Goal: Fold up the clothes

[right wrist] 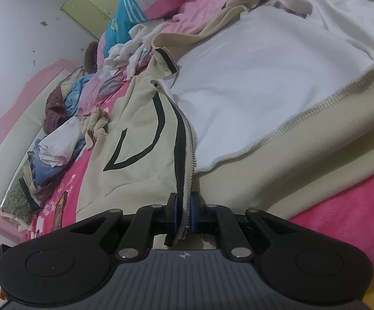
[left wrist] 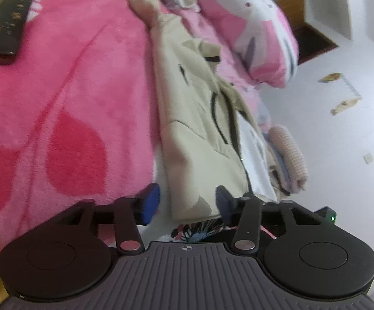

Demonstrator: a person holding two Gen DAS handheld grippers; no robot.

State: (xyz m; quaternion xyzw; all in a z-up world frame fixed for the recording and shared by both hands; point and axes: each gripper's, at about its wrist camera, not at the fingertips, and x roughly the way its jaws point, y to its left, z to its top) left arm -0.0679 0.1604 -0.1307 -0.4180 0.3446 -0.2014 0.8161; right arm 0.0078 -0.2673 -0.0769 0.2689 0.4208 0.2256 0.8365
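Soft, even indoor light, faint shadows; fisheye bending at edges, slight motion blur.

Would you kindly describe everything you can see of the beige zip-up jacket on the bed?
The beige jacket looks like soft fleece-backed cotton, with black line trim, a black-edged metal zipper and white lining. It lies unzipped, rumpled and stretched lengthwise on the pink blanket. The right tongs are shut on its zipper edge near the hem. The left tongs are open, with its hem corner between them.
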